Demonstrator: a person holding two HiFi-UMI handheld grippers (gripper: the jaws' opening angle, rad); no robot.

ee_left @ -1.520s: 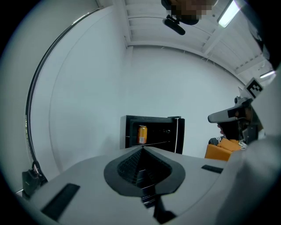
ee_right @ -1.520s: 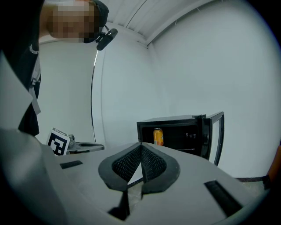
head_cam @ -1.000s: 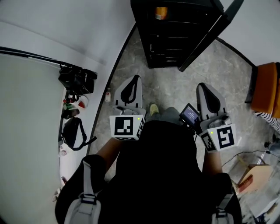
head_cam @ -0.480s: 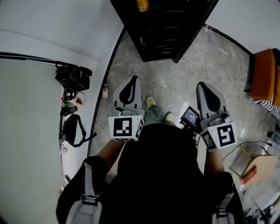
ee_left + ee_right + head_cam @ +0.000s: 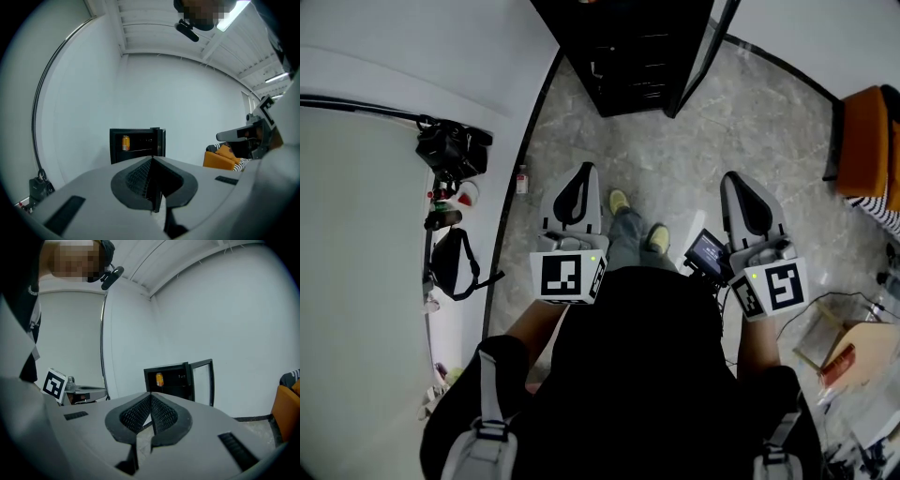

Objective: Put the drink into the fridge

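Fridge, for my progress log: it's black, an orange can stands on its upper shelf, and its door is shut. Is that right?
Not quite. The door is open, not shut: the right gripper view shows it swung out to the right of the black fridge. The rest holds: the orange can stands on the upper shelf inside.

At the far right we see an orange chair (image 5: pixel 862 141) — at the left, a black camera (image 5: pixel 450 150), a black bag (image 5: pixel 450 267), and a small bottle (image 5: pixel 521 178) on the floor (image 5: pixel 675 159).
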